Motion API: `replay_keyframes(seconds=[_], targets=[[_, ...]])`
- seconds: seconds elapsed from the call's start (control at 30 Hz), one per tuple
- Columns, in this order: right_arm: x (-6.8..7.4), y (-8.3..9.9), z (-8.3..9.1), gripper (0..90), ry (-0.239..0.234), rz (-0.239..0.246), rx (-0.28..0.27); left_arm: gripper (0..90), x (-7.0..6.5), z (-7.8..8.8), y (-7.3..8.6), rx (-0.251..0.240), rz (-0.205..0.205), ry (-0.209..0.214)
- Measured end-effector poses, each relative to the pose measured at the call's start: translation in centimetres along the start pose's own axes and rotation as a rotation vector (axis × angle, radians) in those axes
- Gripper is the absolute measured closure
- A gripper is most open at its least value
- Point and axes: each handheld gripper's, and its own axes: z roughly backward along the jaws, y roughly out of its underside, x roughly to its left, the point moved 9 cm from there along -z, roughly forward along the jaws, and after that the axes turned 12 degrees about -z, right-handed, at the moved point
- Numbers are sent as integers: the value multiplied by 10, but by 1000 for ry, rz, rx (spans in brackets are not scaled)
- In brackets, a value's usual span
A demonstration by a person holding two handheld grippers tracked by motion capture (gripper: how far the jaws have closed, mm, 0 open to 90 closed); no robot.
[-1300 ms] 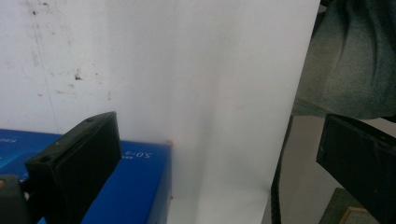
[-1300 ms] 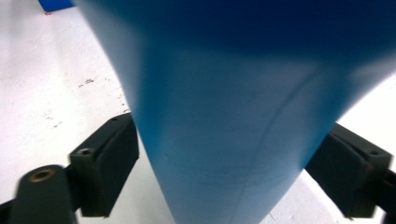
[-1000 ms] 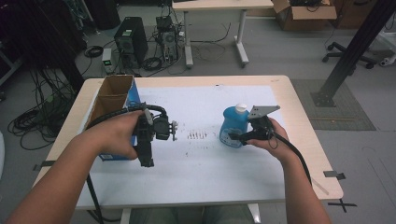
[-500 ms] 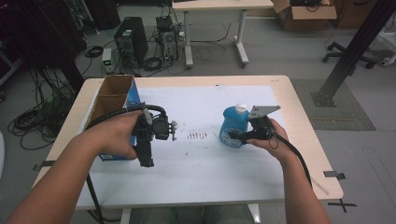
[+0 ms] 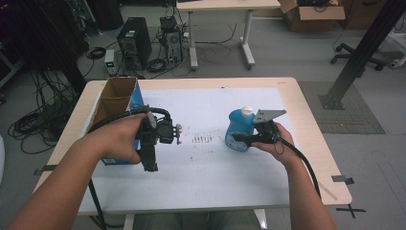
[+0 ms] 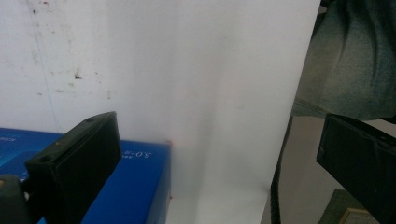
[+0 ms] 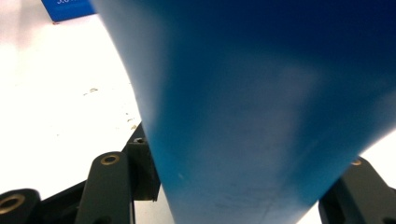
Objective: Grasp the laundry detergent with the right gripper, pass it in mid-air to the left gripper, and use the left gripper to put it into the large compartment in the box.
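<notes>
A blue bottle (image 5: 238, 127) with a white cap stands upright on the white sheet at the table's right. My right gripper (image 5: 239, 140) comes at it from the right, low on its body. In the right gripper view the bottle (image 7: 261, 116) sits between both jaws, and the gripper (image 7: 238, 186) is shut on it. My left gripper (image 5: 149, 165) is held at the left of the table, pointing back toward the person, beside an open box (image 5: 115, 103) with blue sides. Its jaws stand wide apart with nothing between them (image 6: 210, 154), over the box's blue corner (image 6: 135, 186).
A white sheet (image 5: 210, 172) covers most of the wooden table, with small dark marks (image 5: 203, 139) at its middle. The left gripper's cable (image 5: 110, 120) loops over the box. Beyond the table are a computer tower (image 5: 134, 43) and floor cables.
</notes>
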Motion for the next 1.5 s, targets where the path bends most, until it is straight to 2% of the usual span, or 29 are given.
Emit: replay_keyframes(seconds=[0.57,0.73,0.9,1.03,1.23,1.5], targets=[[-2,-1,4,465,-25,-30,-34,4,1,1,-6,-2,-4,-3],[1,-10,13,466,-29,-3,-44,4,2,3,-6,-5,-3,-5],[11,-25,33,467,-32,58,-19,4,5,9,-7,-13,-4,-11],[23,-34,48,467,-65,85,0,4,7,12,-7,-11,-6,-13],[38,-45,67,466,-98,115,-7,4,9,19,-10,-17,-11,-21],[57,-49,76,465,-130,176,21,4,10,25,-9,-23,-12,-22]])
